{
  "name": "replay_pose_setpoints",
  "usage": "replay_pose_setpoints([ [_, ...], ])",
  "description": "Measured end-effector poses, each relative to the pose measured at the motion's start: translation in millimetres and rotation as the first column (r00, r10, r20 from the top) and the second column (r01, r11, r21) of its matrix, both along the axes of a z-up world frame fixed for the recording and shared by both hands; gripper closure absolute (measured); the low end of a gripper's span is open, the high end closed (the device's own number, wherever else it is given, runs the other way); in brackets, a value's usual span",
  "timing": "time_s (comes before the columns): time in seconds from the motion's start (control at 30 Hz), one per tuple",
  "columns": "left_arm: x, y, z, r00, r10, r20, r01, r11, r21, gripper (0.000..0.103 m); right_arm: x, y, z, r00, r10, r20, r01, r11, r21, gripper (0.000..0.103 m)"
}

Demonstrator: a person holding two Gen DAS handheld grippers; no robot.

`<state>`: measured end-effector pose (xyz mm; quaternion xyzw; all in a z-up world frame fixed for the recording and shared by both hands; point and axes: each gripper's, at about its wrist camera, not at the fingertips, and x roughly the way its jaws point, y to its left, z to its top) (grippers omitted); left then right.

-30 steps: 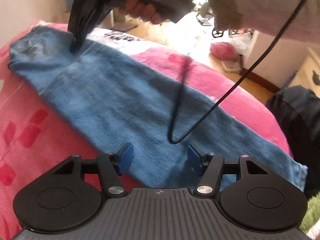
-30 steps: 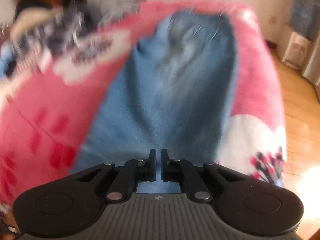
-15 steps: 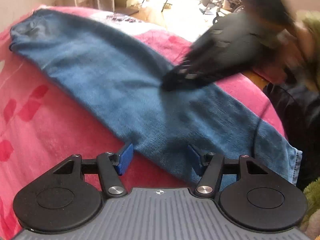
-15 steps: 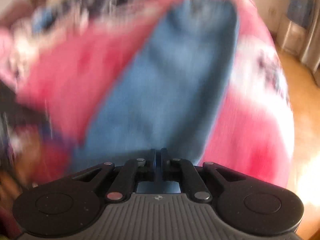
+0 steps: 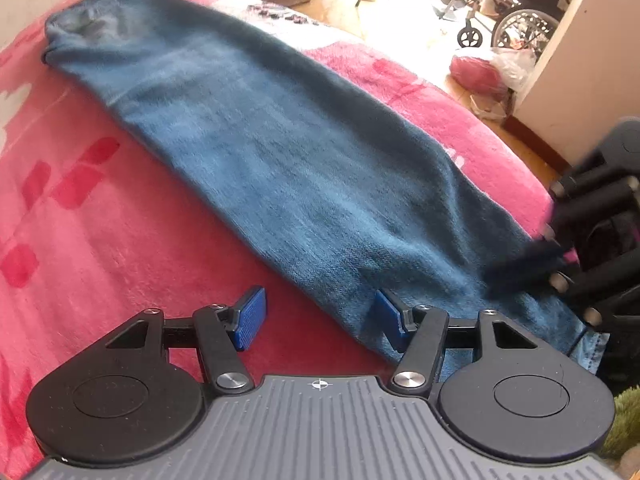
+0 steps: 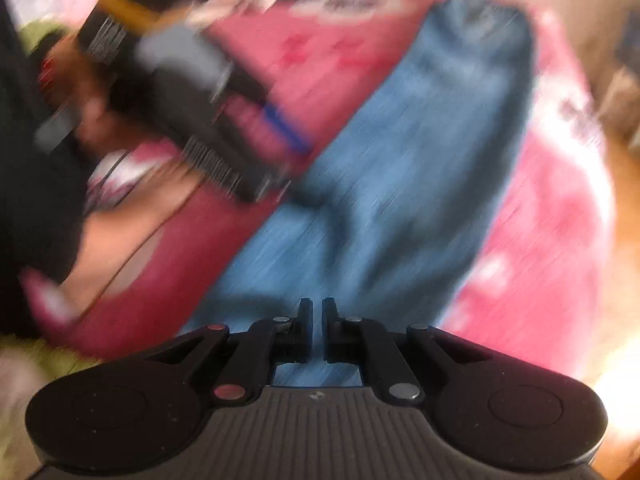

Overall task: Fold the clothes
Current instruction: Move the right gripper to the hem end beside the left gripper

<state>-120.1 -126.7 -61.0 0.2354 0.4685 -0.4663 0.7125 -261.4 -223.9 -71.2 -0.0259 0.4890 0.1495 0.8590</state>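
A pair of blue jeans [image 5: 280, 152], folded lengthwise into one long strip, lies slantwise on a pink blanket [image 5: 100, 240]. The waist end is far left and the hem near right. My left gripper [image 5: 320, 316] is open and hovers at the jeans' near edge by the hem end, with its right blue pad over the denim. In the left wrist view my right gripper [image 5: 520, 268] comes in blurred from the right, its tip low over the hem end. The blurred right wrist view shows the right gripper [image 6: 317, 312] shut above the jeans [image 6: 420, 184], with nothing seen between its fingers.
The pink blanket covers a bed that drops off at the right to a wooden floor [image 5: 532, 156]. A wheelchair [image 5: 520, 20] and a pink bag [image 5: 476, 74] stand beyond. Something green and fuzzy [image 5: 624, 420] lies at the near right. A person's hand [image 6: 92, 120] holds the left gripper.
My right gripper swept along the jeans from the waist end to the hem end, staying shut. My left gripper stayed open and shifted slightly towards the jeans' near edge.
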Motion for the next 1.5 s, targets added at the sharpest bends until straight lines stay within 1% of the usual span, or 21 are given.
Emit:
replay_pose_setpoints([
  [0.03,-1,0,0,1.000,-0.004,-0.005,0.004,1.000,0.006,0.043,7,0,-3,1.000,-0.017,0.010,0.017,1.000,0.020,0.098],
  [0.07,-1,-1,0,1.000,-0.009,-0.010,0.009,1.000,0.012,0.043,10,3,-8,1.000,-0.010,-0.005,0.010,1.000,0.027,0.098],
  [0.17,-4,2,-2,0.999,-0.031,-0.038,0.032,0.999,0.021,0.042,-19,21,-22,0.990,0.118,-0.076,-0.115,0.992,0.043,0.097],
  [0.27,-6,0,1,0.999,-0.045,-0.022,0.046,0.998,0.045,0.040,-47,36,-20,0.941,0.265,-0.211,-0.236,0.960,0.152,0.098],
  [0.3,-7,-1,1,0.999,-0.049,-0.014,0.050,0.997,0.053,0.040,-53,41,-18,0.933,0.291,-0.212,-0.265,0.954,0.142,0.098],
  [0.33,-8,-2,2,0.999,-0.054,-0.008,0.054,0.997,0.062,0.039,-53,43,-15,0.934,0.293,-0.205,-0.273,0.955,0.119,0.098],
  [0.37,-8,-3,3,0.998,-0.058,-0.001,0.058,0.996,0.070,0.040,-48,43,-12,0.946,0.265,-0.185,-0.251,0.963,0.096,0.098],
  [0.47,-11,-6,6,0.997,-0.071,0.020,0.069,0.993,0.096,0.039,-27,36,-11,0.985,0.128,-0.118,-0.121,0.990,0.066,0.098],
  [0.5,-11,-7,7,0.997,-0.076,0.027,0.073,0.992,0.105,0.039,-19,32,-13,0.991,0.080,-0.103,-0.073,0.995,0.067,0.097],
  [0.53,-12,-8,8,0.996,-0.081,0.034,0.076,0.991,0.114,0.039,-16,32,-20,0.990,0.063,-0.123,-0.055,0.996,0.069,0.097],
  [0.6,-16,-10,16,0.991,-0.102,0.086,0.093,0.990,0.103,0.039,-27,39,-30,0.973,0.136,-0.186,-0.119,0.988,0.101,0.097],
  [0.63,-18,-11,21,0.987,-0.114,0.116,0.103,0.990,0.096,0.038,-31,42,-29,0.959,0.186,-0.212,-0.161,0.978,0.129,0.097],
  [0.67,-20,-12,25,0.982,-0.125,0.145,0.113,0.990,0.089,0.036,-31,41,-25,0.956,0.196,-0.219,-0.169,0.976,0.139,0.098],
  [0.73,-24,-13,34,0.968,-0.146,0.203,0.133,0.988,0.076,0.033,-26,37,-15,0.966,0.165,-0.199,-0.141,0.982,0.128,0.098],
  [0.83,-25,-24,35,0.964,-0.160,0.214,0.149,0.986,0.070,0.031,-20,30,-15,0.976,0.072,-0.206,-0.052,0.993,0.104,0.097],
  [0.97,-27,-35,18,0.966,-0.174,0.191,0.140,0.974,0.179,0.031,-12,22,-18,0.974,-0.061,-0.219,0.077,0.995,0.067,0.097],
  [1.03,-30,-34,12,0.969,-0.181,0.167,0.144,0.967,0.209,0.031,-8,17,-19,0.966,-0.127,-0.224,0.142,0.989,0.049,0.097],
  [1.13,-34,-32,9,0.972,-0.189,0.138,0.155,0.962,0.224,0.031,-2,11,-22,0.947,-0.226,-0.228,0.237,0.971,0.020,0.097],
  [1.27,-35,-33,9,0.975,-0.181,0.131,0.147,0.961,0.232,0.030,9,6,-19,0.937,-0.306,-0.169,0.306,0.952,-0.025,0.097],
  [1.33,-34,-33,8,0.979,-0.165,0.118,0.134,0.963,0.235,0.029,9,0,-27,0.931,-0.327,-0.164,0.321,0.945,-0.064,0.098],
  [1.5,-30,-32,7,0.985,-0.140,0.099,0.114,0.966,0.233,0.028,-14,-22,-24,0.885,-0.450,-0.123,0.439,0.893,-0.101,0.097],
])
